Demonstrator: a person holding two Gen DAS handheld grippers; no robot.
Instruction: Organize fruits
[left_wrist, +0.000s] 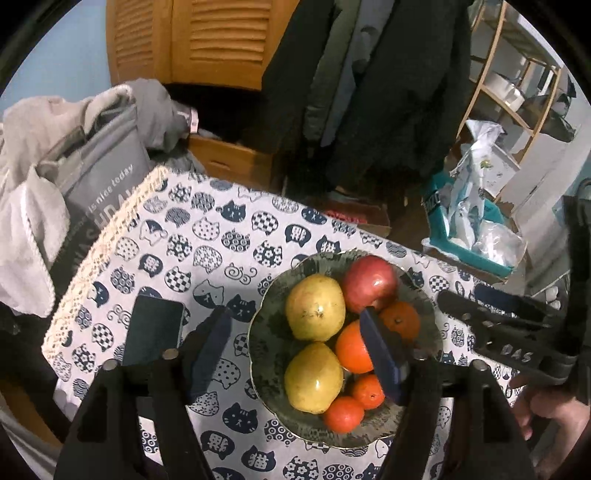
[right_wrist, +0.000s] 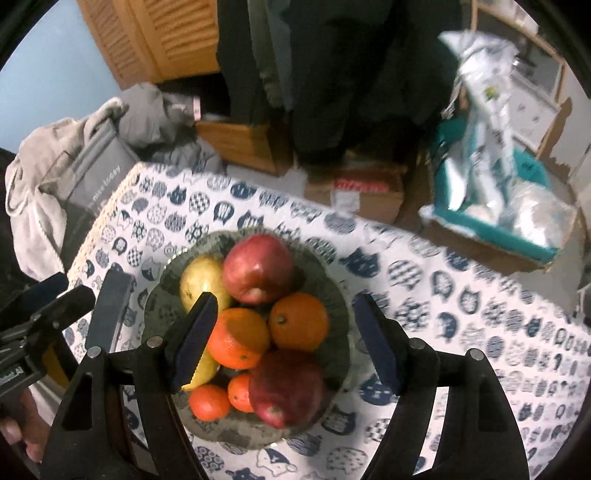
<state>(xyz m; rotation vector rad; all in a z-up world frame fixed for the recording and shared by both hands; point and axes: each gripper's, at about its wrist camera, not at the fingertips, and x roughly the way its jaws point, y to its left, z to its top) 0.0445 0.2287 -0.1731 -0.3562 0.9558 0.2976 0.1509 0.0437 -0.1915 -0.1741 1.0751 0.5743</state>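
Note:
A dark patterned bowl (left_wrist: 271, 332) (right_wrist: 340, 314) stands on the cat-print tablecloth. It holds two yellow pears (left_wrist: 316, 306), a red apple (left_wrist: 369, 282), several oranges (left_wrist: 352, 347) and small mandarins (left_wrist: 343, 413). The right wrist view shows a second red apple (right_wrist: 286, 387) at the bowl's near side. My left gripper (left_wrist: 295, 354) is open above the bowl, empty. My right gripper (right_wrist: 284, 347) is open above the fruit, empty, its fingers (right_wrist: 195, 339) astride the oranges (right_wrist: 238, 338). The right gripper also shows at the right of the left wrist view (left_wrist: 509, 328).
A dark phone (left_wrist: 155, 328) lies on the cloth left of the bowl. A grey bag and laundry (left_wrist: 92, 173) sit past the table's left edge. Boxes (left_wrist: 469, 236), hanging coats and a shelf (left_wrist: 517, 81) stand beyond the far edge.

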